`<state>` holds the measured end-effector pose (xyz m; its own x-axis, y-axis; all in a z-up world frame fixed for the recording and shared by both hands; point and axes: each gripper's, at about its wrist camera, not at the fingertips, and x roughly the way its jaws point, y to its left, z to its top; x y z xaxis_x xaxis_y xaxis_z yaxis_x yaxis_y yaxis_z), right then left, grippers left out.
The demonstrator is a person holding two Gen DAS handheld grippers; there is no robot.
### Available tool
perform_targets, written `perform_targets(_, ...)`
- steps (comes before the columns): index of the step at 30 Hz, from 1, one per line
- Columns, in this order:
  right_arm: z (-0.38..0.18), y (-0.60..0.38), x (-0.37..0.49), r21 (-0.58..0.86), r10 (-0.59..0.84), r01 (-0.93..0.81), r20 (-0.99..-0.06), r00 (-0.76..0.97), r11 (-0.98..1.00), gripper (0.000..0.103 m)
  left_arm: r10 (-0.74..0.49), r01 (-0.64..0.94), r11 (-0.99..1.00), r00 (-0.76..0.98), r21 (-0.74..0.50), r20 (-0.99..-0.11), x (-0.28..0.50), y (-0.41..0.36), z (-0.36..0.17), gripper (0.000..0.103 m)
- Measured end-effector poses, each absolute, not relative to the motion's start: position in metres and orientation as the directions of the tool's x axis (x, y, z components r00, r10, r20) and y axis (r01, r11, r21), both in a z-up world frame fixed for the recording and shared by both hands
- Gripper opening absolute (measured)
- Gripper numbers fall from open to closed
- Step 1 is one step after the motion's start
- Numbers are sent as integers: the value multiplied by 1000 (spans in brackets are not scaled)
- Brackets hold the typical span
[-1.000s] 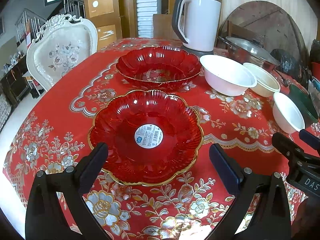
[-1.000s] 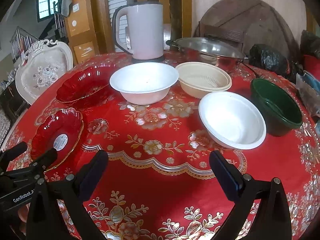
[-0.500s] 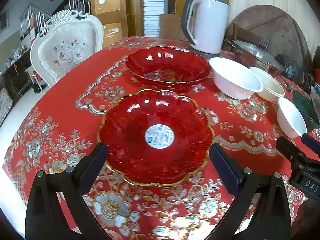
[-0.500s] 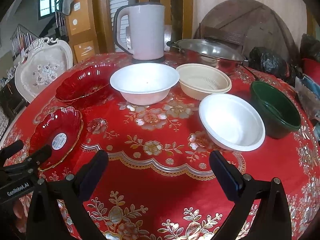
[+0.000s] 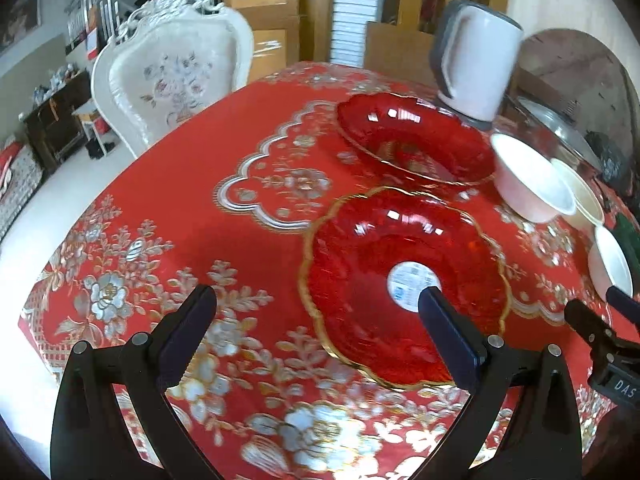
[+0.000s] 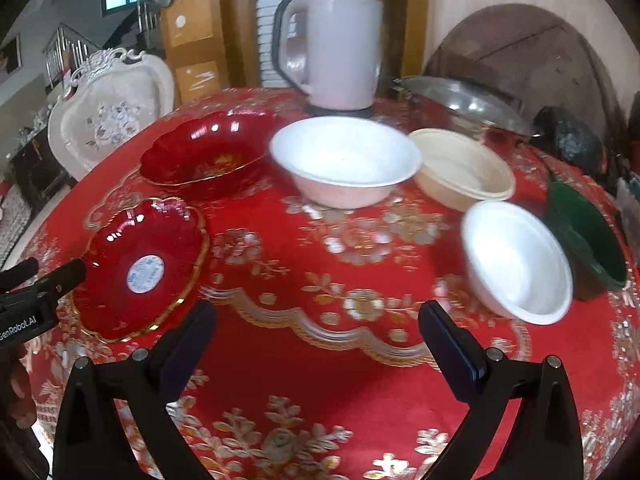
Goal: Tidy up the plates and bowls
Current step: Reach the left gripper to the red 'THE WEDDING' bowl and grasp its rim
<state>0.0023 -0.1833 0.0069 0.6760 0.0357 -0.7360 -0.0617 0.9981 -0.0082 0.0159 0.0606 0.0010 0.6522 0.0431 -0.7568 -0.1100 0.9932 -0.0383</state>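
Observation:
A red scalloped plate with a white sticker (image 5: 400,280) (image 6: 140,268) lies near the table's front left. A deeper red bowl (image 5: 412,140) (image 6: 204,148) sits behind it. A large white bowl (image 6: 346,160) (image 5: 528,180), a cream bowl (image 6: 460,168), a small white bowl (image 6: 516,260) and a green bowl (image 6: 584,232) stand to the right. My left gripper (image 5: 316,312) is open, its right finger over the plate's sticker. My right gripper (image 6: 316,324) is open and empty over the tablecloth, left of the small white bowl.
A white kettle (image 6: 332,48) and a steel pot lid (image 6: 460,100) stand at the back of the red floral tablecloth (image 6: 320,264). A white ornate chair (image 5: 168,76) stands past the table's left edge. The other gripper's tip (image 5: 592,320) shows at right.
The left gripper swung to the left, so the red plate now sits under its right finger instead of centred. The right gripper shifted left and slightly forward; the bowls appear further right.

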Motion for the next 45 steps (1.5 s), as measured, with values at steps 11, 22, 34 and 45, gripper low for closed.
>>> perform_targets(11,0,-158,42,68,135,-134,-797,589,989,101,-3,-85,994,572,-64,-820,53,71,-7,102)
perform_targets(22,1,-149,114,281,294,-102,-819,493,954,101,15,-143,987,538,-74,-843,149,81,8,102)
perform_targets(34,-23,-135,153,372,339,-17,-826,450,928,101,-29,-132,987,421,-92,-907,227,73,-23,88)
perform_targets(45,-23,-132,170,404,349,14,-805,481,914,56,-33,-57,997,356,-58,-934,257,48,-32,32)
